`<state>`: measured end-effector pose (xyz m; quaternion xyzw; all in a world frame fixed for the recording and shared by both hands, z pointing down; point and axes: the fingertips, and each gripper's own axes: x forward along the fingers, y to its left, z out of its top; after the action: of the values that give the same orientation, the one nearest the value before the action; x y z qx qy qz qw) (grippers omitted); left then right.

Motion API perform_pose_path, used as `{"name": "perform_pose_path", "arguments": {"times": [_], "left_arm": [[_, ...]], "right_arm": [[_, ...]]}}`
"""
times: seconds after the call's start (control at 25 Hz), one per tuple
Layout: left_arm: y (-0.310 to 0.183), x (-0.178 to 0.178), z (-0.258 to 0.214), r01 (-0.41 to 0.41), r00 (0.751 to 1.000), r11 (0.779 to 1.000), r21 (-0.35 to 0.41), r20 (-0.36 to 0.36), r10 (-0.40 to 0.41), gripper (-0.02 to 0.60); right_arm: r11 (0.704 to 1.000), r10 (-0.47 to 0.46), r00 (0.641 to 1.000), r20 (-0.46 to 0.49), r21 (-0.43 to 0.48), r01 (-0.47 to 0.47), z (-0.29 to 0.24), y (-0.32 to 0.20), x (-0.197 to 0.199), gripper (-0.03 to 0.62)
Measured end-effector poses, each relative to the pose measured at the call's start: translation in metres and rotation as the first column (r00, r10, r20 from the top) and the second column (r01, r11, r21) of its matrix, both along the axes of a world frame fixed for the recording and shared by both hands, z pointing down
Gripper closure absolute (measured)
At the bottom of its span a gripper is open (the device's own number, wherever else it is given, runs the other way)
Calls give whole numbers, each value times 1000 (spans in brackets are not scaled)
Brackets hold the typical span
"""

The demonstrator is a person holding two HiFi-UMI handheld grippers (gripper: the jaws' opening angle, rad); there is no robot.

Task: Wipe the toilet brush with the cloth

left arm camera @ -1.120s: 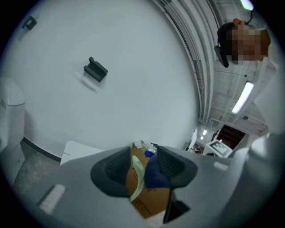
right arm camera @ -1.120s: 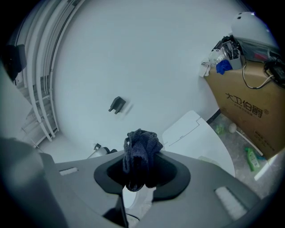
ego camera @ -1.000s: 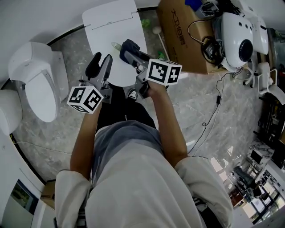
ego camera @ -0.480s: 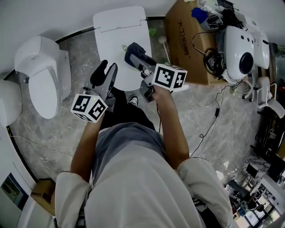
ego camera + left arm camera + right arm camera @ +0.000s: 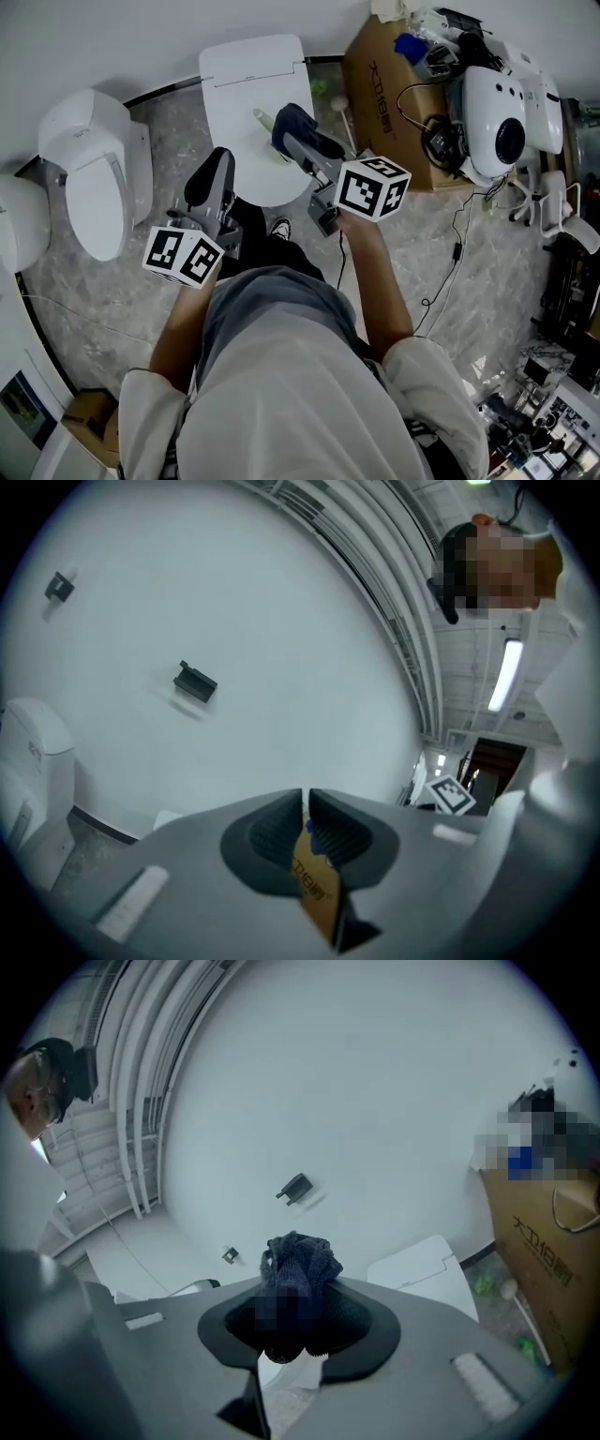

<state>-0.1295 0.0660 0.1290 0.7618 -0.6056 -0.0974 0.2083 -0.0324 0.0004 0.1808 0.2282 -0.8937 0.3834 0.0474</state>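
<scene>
My right gripper (image 5: pixel 298 134) is shut on a bunched dark blue cloth (image 5: pixel 299 1258), held over the closed white toilet lid (image 5: pixel 246 82); in the head view the cloth (image 5: pixel 291 119) shows as a dark wad at the jaw tips. A slim pale object (image 5: pixel 263 120) lies on the lid just left of the cloth; I cannot tell whether it is the brush. A white-headed stick (image 5: pixel 338 97) lies on the floor between toilet and box. My left gripper (image 5: pixel 214 173) hovers by the lid's near left edge with its jaws together and nothing held (image 5: pixel 306 819).
A second white toilet (image 5: pixel 89 169) stands to the left. A brown cardboard box (image 5: pixel 384 80) with cables on it sits right of the toilet, and white machines (image 5: pixel 502 94) beyond it. A black cable (image 5: pixel 455 253) runs over the marble floor. The person's shoe (image 5: pixel 279 228) is below the lid.
Both grippers have shifted a little; the right one with the cloth now lies further over the lid, and the left one has drawn back slightly toward the person.
</scene>
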Motion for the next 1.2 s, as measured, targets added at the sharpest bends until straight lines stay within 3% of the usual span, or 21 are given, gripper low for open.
{"name": "perform_pose_path", "arguments": {"times": [0.16, 0.6, 0.84, 1.2], "left_arm": [[10, 6, -18, 14, 1000, 1000, 18, -13, -14, 581], [41, 6, -33, 61, 993, 997, -36, 99, -57, 581], [40, 3, -44, 50, 991, 998, -34, 126, -46, 581], [45, 8, -45, 30, 984, 999, -35, 174, -23, 581]], "right_arm": [[997, -13, 998, -56, 70, 16, -13, 7, 20, 490], [972, 37, 982, -184, 234, 7, -43, 19, 73, 490], [962, 20, 980, -200, 271, 35, -58, 25, 76, 490], [955, 76, 972, -221, 295, -8, -54, 51, 90, 490]]}}
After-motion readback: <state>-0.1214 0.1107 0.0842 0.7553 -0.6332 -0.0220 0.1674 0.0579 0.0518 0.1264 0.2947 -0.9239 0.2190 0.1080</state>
